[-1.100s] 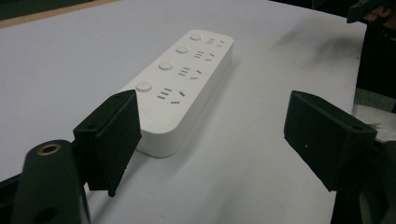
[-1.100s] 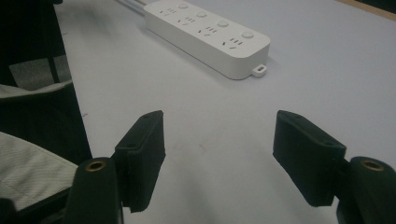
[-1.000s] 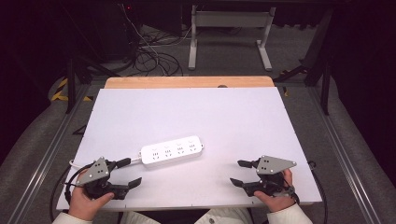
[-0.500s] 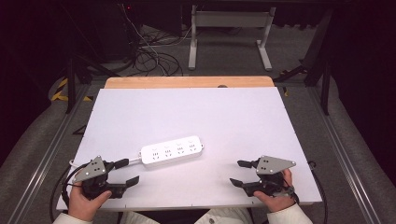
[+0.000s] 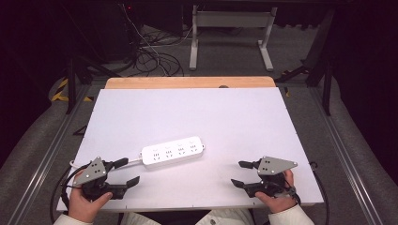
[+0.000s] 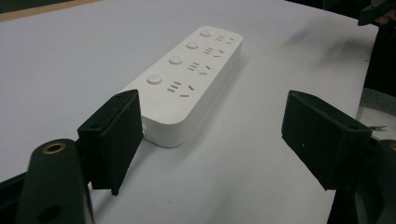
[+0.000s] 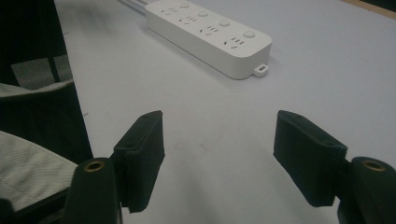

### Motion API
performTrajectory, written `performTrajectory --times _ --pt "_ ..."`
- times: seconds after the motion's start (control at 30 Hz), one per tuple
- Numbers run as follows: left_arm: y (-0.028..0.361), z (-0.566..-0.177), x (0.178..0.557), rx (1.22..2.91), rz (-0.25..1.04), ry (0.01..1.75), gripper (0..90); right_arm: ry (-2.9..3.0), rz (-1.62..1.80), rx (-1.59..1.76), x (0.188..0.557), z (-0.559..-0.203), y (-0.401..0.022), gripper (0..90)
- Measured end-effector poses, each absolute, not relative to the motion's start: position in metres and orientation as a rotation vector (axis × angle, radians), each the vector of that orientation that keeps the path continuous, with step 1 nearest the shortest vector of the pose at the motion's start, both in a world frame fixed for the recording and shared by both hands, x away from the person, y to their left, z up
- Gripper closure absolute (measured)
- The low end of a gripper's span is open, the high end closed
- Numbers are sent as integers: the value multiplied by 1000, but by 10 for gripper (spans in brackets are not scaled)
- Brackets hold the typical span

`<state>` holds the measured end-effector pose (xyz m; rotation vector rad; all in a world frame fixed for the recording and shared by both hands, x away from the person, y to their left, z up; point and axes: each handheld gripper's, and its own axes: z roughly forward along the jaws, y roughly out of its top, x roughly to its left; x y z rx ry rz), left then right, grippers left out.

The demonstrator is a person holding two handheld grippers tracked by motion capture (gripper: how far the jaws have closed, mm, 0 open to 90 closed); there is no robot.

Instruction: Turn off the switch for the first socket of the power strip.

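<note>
The strip point(image 5: 173, 151), lying near the surface's point(image 5: 234, 112) front edge toward its left, looks rigid, light and smooth, best pinched across its narrow width near the cord end, while left gripper point(image 5: 127, 171) and right gripper point(image 5: 237, 173) both gape empty.

Both grippers are black, each topped by a grey three-cornered plate with small dark holes. The left gripper point(image 5: 126, 174) sits at the lower left of the high view, the right gripper point(image 5: 239, 173) at the lower right. Black cables loop from each. Brass-ringed holes mark the jaw mounts. The sleeves point(image 5: 288, 217) are pale.
</note>
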<state>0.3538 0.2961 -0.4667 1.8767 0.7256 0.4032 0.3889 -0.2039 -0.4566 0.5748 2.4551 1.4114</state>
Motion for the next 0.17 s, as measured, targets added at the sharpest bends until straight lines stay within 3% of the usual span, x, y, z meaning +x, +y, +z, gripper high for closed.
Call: performTrajectory --times 0.17 --pt "296 -467 354 1875 414 727 202 2454 1414 576 389 -457 -204 342"
